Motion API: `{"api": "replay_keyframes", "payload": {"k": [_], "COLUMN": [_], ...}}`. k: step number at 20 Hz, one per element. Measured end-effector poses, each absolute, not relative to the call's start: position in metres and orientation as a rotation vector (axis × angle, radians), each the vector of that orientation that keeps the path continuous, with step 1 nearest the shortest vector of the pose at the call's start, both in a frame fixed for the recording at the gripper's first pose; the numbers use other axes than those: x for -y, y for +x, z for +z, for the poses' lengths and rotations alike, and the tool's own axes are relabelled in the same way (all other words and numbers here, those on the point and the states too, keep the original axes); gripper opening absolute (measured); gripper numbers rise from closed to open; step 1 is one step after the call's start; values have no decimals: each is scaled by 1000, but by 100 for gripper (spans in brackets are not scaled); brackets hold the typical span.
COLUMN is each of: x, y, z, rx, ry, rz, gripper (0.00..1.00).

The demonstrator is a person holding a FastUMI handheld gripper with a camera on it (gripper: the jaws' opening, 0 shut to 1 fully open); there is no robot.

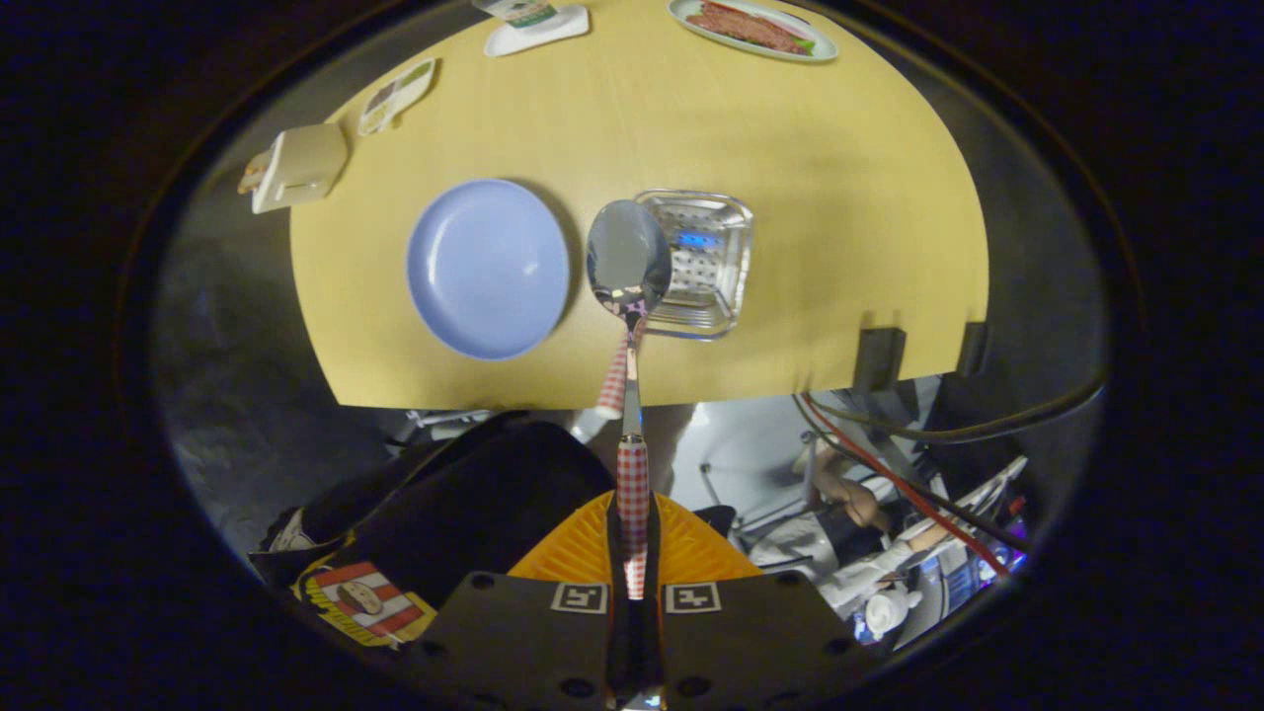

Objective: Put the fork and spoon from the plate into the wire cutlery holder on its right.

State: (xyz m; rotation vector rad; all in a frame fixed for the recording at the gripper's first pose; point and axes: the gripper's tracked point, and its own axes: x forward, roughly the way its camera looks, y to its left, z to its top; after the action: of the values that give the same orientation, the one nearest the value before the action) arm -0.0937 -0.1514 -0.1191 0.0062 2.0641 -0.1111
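Gripper (632, 563) fingers were closed on the spoon (629, 259) by its checked handle, long axis pointing to 12 o'clock. Its bowl hung between the plate (488, 268) at 11 o'clock and the wire cutlery holder (706, 259) at 1 o'clock

Gripper (632, 553): fingers closed on the checked handle of a spoon, held high over the table.
Spoon (629, 259): shiny bowl ahead of the fingers, over the gap between plate and holder.
Second checked handle (613, 380): sticks out from the holder's near edge, close beside the spoon's stem; which utensil it is cannot be told.
Plate (489, 267): blue, round, bare, on the yellow table (849, 178).
Cutlery holder (703, 259): metal, perforated, just right of the plate.
Far edge: a dish of food (752, 28), a white tray (538, 30).
Left corner: a beige box (299, 166).
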Motion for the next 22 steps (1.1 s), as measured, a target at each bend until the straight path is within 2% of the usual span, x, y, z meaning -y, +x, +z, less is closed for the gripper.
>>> {"api": "replay_keyframes", "payload": {"k": [10, 16, 22], "x": [167, 159, 162], "y": [-73, -54, -61], "z": [-165, -174, -176], "rx": [-2337, -2327, -2260], "ry": [-126, -61, -29], "rz": [-95, -141, -152], "gripper": [12, 17, 75]}}
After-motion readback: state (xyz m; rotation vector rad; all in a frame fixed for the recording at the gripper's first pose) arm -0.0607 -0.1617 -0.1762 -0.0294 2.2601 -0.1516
